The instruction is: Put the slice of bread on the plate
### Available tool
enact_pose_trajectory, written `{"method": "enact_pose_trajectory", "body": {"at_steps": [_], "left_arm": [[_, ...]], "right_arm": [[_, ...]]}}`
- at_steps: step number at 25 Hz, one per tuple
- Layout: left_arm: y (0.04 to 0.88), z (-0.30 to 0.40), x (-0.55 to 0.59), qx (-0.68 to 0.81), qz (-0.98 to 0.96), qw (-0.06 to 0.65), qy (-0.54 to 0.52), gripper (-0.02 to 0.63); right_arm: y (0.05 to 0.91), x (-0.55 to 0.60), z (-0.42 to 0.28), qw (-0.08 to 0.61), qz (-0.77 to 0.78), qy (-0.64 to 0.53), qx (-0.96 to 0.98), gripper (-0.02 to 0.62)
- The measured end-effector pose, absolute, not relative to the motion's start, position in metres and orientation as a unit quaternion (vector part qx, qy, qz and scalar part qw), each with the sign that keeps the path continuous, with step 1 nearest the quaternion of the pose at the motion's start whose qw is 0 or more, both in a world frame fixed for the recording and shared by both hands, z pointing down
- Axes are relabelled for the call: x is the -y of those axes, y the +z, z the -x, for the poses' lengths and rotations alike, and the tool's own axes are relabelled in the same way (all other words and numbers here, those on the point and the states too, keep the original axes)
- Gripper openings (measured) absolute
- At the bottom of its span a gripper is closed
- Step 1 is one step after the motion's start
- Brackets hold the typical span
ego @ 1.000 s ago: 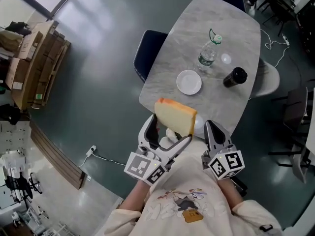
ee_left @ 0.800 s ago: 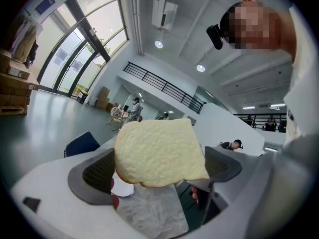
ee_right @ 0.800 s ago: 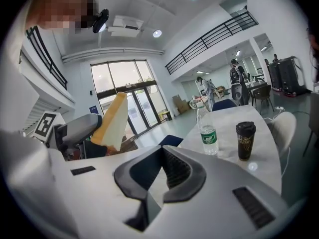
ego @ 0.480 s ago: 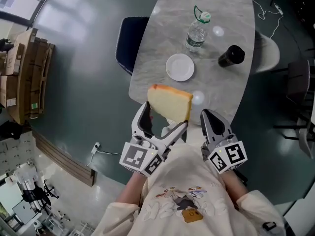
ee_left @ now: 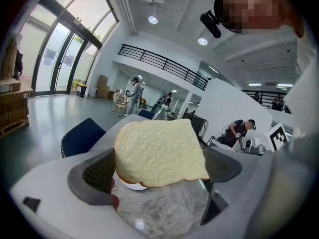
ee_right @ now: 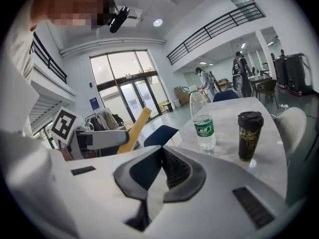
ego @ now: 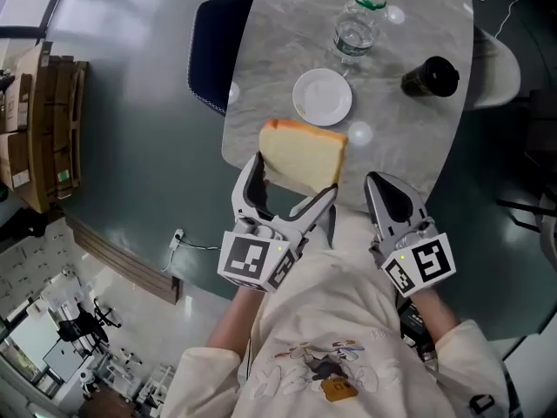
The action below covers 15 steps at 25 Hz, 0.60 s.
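Left gripper grips bread slice above table edge, near plate; right gripper closed, empty.

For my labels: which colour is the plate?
The plate is plain white; the head view shows it best.

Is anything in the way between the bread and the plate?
Nothing visible. The left gripper holds the bread just short of the plate, which is bare. The bottle and cup stand past the plate, off the path.

plate mostly behind bread, table cropped
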State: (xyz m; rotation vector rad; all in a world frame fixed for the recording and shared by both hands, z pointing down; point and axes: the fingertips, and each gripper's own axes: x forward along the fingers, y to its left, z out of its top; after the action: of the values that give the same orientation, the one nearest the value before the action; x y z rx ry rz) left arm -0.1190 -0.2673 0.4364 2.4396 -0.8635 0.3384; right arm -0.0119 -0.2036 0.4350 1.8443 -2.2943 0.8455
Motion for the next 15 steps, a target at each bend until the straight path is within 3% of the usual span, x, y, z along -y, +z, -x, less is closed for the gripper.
{"method": "enact_pose_trajectory", "body": {"at_steps": [15], "left_arm": [[0.565,0.046,0.331,0.31,-0.9,0.208,0.224,0.577]], "right_arm": [[0.52,0.241,-0.043,0.044,-0.601,0.333,0.726,0.005]]}}
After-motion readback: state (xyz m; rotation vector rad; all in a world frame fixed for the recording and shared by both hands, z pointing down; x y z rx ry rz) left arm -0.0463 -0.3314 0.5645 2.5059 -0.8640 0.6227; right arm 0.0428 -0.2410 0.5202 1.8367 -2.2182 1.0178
